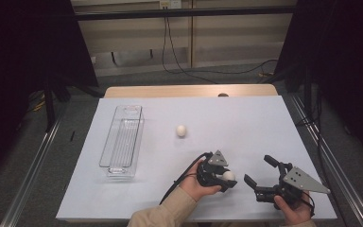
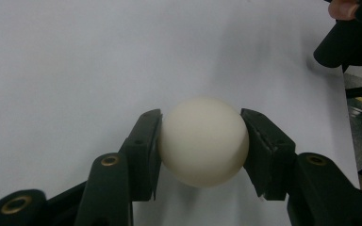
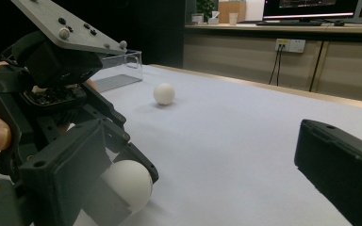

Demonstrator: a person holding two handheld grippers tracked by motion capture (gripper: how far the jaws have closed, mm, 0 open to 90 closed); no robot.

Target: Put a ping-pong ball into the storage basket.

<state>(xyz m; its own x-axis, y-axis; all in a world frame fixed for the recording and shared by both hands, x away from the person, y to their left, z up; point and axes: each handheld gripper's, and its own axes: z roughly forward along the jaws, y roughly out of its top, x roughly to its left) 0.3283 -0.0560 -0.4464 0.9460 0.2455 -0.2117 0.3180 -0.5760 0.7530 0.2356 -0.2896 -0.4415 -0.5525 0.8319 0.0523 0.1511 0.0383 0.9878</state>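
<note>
The white table [image 1: 264, 123] carries everything here, and the biggest thing on it is the clear plastic bin [image 1: 122, 142], a long narrow tray lying at the left side with nothing visible inside it. Next in size come the two handheld tools near the front edge: the left gripper [image 1: 230, 178] sits low to the table, just right of the middle, and the right gripper [image 1: 260, 171] rests just beside it to the right, its jaws spread wide with nothing between them. Smallest are the two white egg-like balls: the loose egg [image 1: 181, 131] lies alone near the middle of the table, to the right of the bin and well apart from both hands, while the held egg [image 2: 202, 140] is pinched between the left gripper's two black jaws, one pad pressed to each side, as the left gripper view shows plainly. From the right gripper view the held egg seems to sit at or barely above the surface, so the step in hand looks like the grasp just made, before any lift. The next move probably calls for raising it gently, carrying it leftward over the bin's rim and easing it down inside, since too firm a squeeze or a quick swing could let the round shell slip out
</note>
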